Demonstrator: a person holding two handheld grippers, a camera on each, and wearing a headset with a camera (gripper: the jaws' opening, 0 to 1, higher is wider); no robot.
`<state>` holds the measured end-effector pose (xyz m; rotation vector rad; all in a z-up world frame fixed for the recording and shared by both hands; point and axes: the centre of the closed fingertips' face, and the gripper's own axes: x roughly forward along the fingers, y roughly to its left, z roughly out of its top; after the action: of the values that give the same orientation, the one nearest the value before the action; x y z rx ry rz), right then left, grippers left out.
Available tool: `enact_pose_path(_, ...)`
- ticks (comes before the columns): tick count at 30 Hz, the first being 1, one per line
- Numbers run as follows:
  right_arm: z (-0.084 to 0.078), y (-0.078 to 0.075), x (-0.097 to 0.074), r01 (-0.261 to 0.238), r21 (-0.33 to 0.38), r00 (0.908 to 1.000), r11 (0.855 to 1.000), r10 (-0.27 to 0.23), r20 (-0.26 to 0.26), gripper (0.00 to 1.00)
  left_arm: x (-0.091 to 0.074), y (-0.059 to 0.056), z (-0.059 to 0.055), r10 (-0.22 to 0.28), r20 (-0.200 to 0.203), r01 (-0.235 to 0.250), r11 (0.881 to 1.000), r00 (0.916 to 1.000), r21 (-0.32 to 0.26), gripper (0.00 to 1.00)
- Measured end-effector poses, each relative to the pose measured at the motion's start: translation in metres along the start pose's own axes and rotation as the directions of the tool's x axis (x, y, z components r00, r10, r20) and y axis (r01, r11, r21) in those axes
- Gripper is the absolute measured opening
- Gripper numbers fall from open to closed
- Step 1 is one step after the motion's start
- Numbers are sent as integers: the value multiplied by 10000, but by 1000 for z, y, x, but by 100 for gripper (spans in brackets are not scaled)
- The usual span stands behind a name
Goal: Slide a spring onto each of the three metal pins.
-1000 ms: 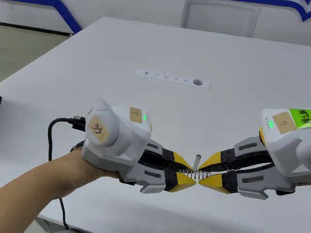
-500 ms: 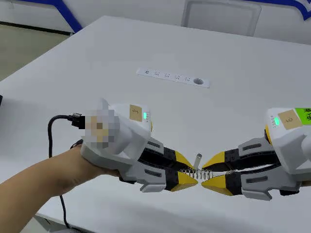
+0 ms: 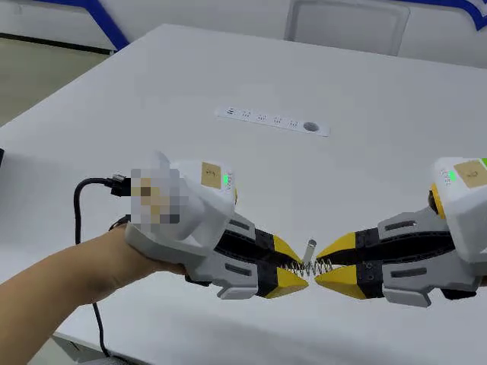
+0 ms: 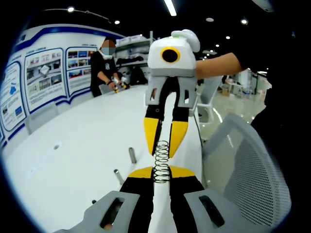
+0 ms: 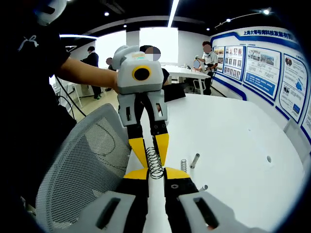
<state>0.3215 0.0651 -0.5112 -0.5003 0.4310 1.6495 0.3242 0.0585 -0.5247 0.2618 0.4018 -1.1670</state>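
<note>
Right now my left gripper and my right gripper meet tip to tip above the white table. The yellow fingers of both are clenched on one thin coiled steel spring, each pair gripping one end. The spring spans the small gap between them, just on my side of a short grey metal pin that stands on the table. In the left gripper view a second grey pin stands near that pin. In the right gripper view a small loose spring sits on the table just beside the pin. Well beyond the pin lies a long white power strip.
</note>
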Motion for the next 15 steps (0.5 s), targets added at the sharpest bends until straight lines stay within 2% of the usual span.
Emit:
enact_pose_path(5, 12, 1, -1, -126, 275, 9988, 9995, 112, 486, 12, 1, 0, -2, -1, -85, 2, 10000, 10000, 56, 10)
enact_pose_path(15, 19, 0, 2, -209, 412, 9970, 9989, 177, 755, 12, 2, 3, -2, 143, -41, -143, 9999, 9999, 12, 10)
